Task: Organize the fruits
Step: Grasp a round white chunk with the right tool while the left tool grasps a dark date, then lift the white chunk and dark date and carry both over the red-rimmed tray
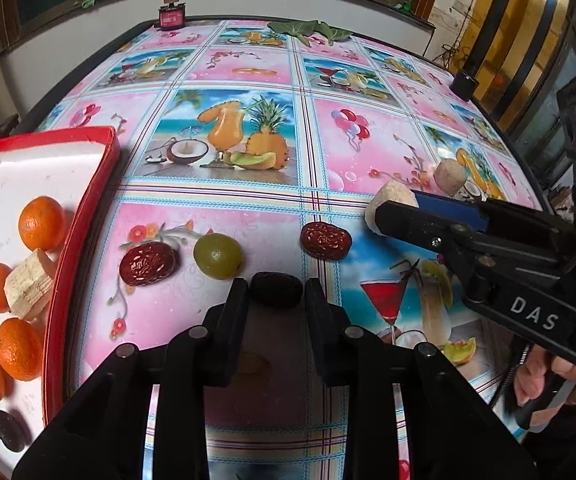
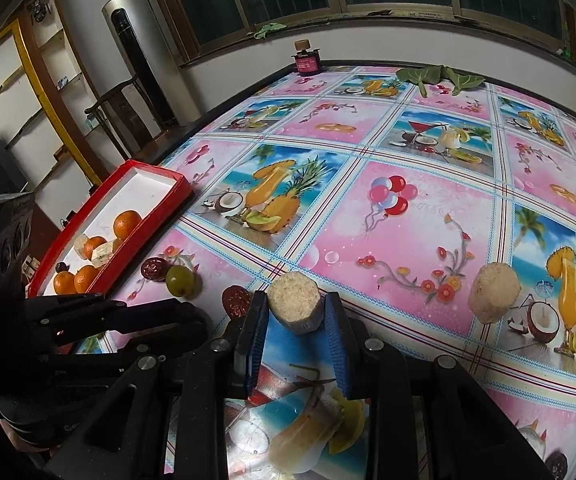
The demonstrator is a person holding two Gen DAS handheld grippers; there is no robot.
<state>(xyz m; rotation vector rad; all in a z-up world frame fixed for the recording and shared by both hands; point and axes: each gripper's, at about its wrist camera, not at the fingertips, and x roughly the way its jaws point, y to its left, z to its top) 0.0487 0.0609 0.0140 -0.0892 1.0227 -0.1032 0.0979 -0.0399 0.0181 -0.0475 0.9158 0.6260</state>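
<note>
Black left tongs [image 1: 276, 292] sit closest to the camera, and their two fingers are clamped on a dark date [image 1: 276, 289] that lies on the surface [image 1: 224, 68]. Just past it lie a green round fruit [image 1: 218, 256] and a red date [image 1: 148, 263] side by side, almost touching. Another red date [image 1: 325, 241] lies a little to the right.

On the left sits a red tray [image 1: 88, 216] with a white inside. In it are four oranges [image 1: 42, 223], pale cut chunks [image 1: 28, 282] and one dark date [image 1: 6, 430] near the closest end.

The right tongs [image 2: 296, 312] have blue pads [image 2: 338, 344] and are clamped on a pale sugarcane piece [image 2: 294, 304]. You can see its rough, round cut end facing up. Whether it rests on the surface or is lifted, I cannot tell. A second pale sugarcane piece [image 2: 494, 292] stands on the surface off to the right, well apart from the first one.

A person's hand [image 1: 556, 380] holds the handle of the right tongs. Far back on the surface are some green leaves [image 1: 312, 30] and a small dark red bottle [image 1: 172, 14].
</note>
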